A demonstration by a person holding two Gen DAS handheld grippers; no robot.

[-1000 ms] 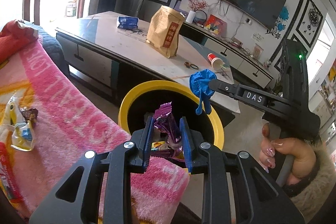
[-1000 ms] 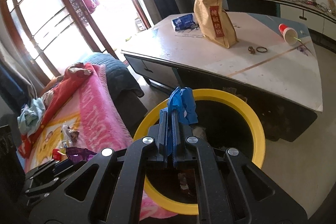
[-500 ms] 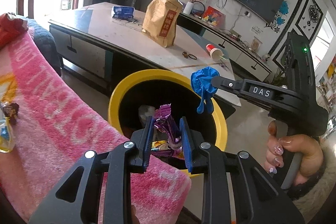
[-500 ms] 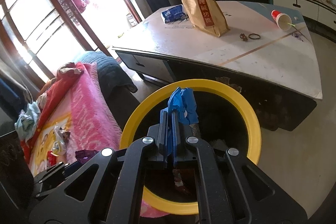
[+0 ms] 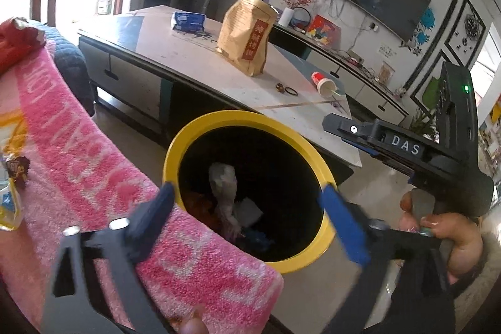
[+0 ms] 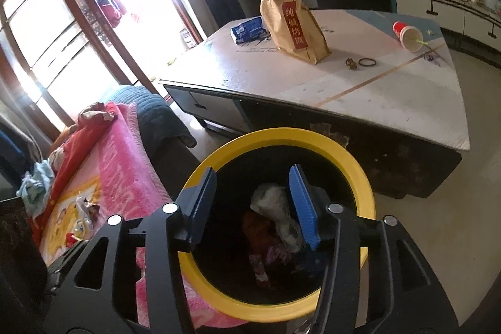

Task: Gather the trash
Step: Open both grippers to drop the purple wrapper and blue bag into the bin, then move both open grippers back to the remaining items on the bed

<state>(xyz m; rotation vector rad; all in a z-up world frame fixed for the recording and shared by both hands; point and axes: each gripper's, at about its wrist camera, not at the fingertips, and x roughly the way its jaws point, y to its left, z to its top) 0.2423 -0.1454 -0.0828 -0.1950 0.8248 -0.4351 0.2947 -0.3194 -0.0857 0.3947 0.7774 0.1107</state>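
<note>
Two grippers over the yellow-rimmed bin (image 6: 360, 165): left gripper (image 5: 250, 218) spread wide and empty, right gripper (image 6: 253, 202) likewise parted, nothing between the fingers. Trash (image 6: 275, 227) lying inside the bin: crumpled white paper, purple and reddish wrappers, a blue scrap. Pink blanket (image 5: 94, 165) at near left, touching the bin's rim, with more wrappers (image 6: 83, 212) on it. Beyond the bin, on the worktop (image 6: 360, 77), a brown paper bag (image 6: 291, 24) upright, a blue packet (image 6: 247, 30) at far left, a red cup (image 6: 407, 35) on its side at right.
</note>
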